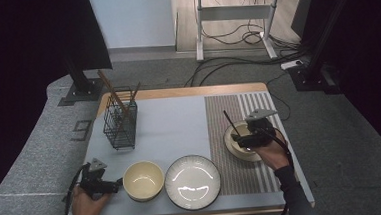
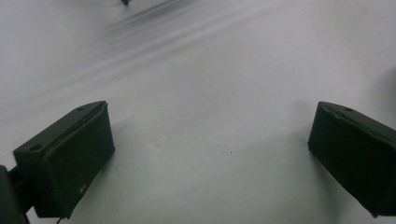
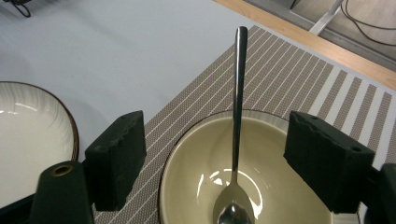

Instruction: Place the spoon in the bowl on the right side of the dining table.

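On a counter [image 1: 177, 92] laid with a striped placemat [image 3: 299, 88], the right tongs [image 3: 224, 154] hang released above a cream bowl [image 3: 261, 140] holding a spoon [image 3: 237, 121], while the left tongs [image 2: 210, 154] rest released nearby, apparently waiting.

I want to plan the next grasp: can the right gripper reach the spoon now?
Probably yes. The right gripper is open above the bowl, and the spoon stands between its jaws with nothing in the way.
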### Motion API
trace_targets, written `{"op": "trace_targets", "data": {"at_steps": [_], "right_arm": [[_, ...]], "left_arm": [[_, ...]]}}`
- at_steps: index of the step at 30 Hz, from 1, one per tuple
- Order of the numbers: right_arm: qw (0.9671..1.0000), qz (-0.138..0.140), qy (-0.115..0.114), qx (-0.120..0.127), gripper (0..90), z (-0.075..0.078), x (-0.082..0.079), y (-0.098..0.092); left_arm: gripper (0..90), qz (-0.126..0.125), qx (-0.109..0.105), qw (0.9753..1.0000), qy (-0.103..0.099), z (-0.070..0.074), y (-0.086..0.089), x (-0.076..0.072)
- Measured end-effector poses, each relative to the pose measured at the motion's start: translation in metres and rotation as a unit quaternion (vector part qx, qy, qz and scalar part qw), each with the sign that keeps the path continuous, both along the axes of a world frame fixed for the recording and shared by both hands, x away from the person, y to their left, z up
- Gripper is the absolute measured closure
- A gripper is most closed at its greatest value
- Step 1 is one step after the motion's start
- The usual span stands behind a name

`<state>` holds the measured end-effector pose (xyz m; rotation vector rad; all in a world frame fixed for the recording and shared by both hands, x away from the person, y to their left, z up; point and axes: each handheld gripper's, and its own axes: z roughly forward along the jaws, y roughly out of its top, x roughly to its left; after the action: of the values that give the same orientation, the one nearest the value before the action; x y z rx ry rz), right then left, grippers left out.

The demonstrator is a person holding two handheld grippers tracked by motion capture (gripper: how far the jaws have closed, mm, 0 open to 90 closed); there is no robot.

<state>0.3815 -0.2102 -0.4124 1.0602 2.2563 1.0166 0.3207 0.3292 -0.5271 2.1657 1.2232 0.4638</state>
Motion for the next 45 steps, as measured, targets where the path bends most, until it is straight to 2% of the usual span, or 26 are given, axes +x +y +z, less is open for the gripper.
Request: {"op": "trace_targets", "data": {"at_steps": [6, 11, 16, 18, 23, 30, 37, 42, 45], "right_arm": [[1.0000, -0.001, 0.005, 0.007, 14.2, -0.005, -0.016, -0.009], [0.9998, -0.015, 0.007, 0.014, 11.6, -0.012, -0.031, -0.017], [0.9994, -0.033, 0.003, 0.012, 4.3, -0.022, -0.047, -0.023], [0.9990, -0.044, 0.001, 0.004, 0.9, -0.027, -0.052, -0.024], [0.9985, -0.053, 0.011, 0.007, 0.1, -0.042, -0.063, -0.031], [0.9973, -0.067, 0.022, 0.017, 0.4, -0.064, -0.074, -0.039], [0.9951, -0.087, 0.041, 0.021, 3.5, -0.091, -0.076, -0.045], [0.9942, -0.094, 0.051, 0.012, 3.5, -0.105, -0.077, -0.047], [0.9941, -0.094, 0.051, 0.019, 3.5, -0.111, -0.077, -0.048]], "left_arm": [[0.0, 0.000, 0.000, 1.0000, 0.000, 0.000, 0.000, 0.000], [0.0, 0.001, 0.000, 1.0000, 0.000, 0.000, 0.000, 0.000], [0.0, 0.000, 0.000, 1.0000, 0.000, 0.000, 0.000, 0.000], [0.0, 0.000, 0.000, 1.0000, 0.000, 0.000, 0.000, 0.000], [0.0, 0.001, 0.000, 1.0000, 0.000, 0.000, 0.000, 0.000], [0.0, 0.001, 0.000, 1.0000, 0.000, 0.000, 0.000, 0.000], [0.0, 0.001, 0.000, 1.0000, -0.001, 0.000, 0.000, 0.000], [0.0, 0.001, 0.000, 1.0000, -0.001, 0.000, 0.000, 0.000], [0.1, 0.001, 0.000, 1.0000, -0.001, 0.000, 0.000, 0.000]]}}
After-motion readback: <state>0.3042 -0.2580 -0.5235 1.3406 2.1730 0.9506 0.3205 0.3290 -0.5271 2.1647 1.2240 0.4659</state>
